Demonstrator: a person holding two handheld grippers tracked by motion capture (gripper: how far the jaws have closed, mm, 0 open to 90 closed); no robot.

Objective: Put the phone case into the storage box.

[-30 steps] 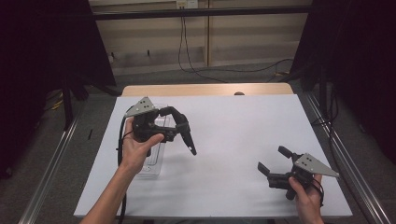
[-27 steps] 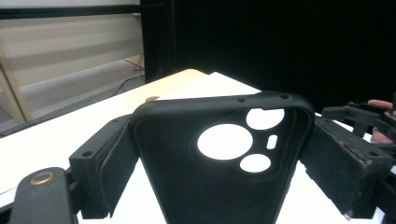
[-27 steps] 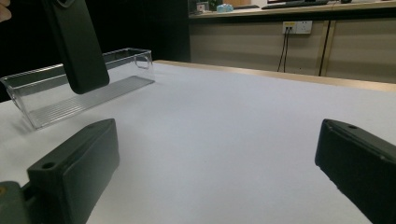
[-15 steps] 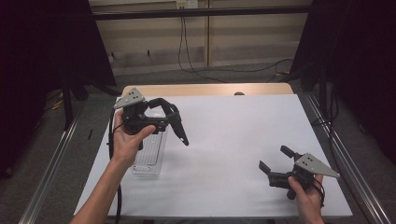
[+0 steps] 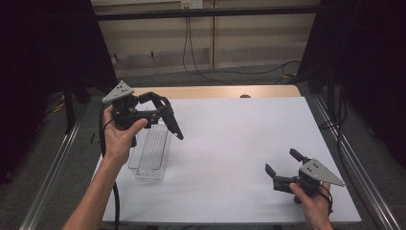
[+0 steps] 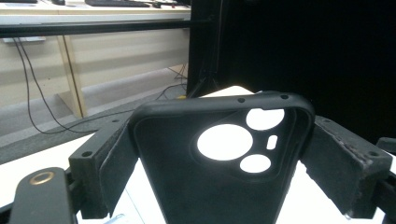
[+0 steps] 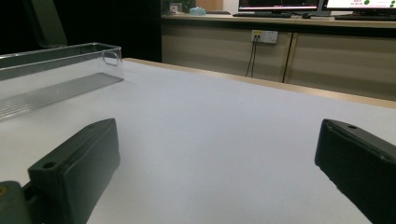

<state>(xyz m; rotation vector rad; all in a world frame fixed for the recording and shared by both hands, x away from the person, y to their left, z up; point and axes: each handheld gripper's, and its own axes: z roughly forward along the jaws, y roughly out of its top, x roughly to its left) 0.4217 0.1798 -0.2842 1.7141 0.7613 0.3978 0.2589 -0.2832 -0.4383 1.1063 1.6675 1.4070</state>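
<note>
A black phone case (image 6: 219,158) with round camera cut-outs sits clamped between the jaws of my left gripper (image 6: 219,172). In the high view the left gripper (image 5: 160,112) is raised above the table's left side, and the case (image 5: 171,122) slants down and to the right from it. A clear plastic tray (image 5: 151,151) lies on the white table (image 5: 239,134) just below that hand. My right gripper (image 5: 282,165) rests low near the table's front right corner, open, with nothing between its jaws. The right gripper view shows the tray (image 7: 56,79) far off to the left.
A wooden strip (image 5: 215,91) runs along the table's far edge. Metal rails (image 5: 344,143) flank both sides. Cables hang from a wall socket (image 5: 189,5) behind the table. Bare white surface stretches between the two grippers.
My left gripper has lifted the phone case up and away from the tray, towards the far left. The right gripper has stayed where it was.
</note>
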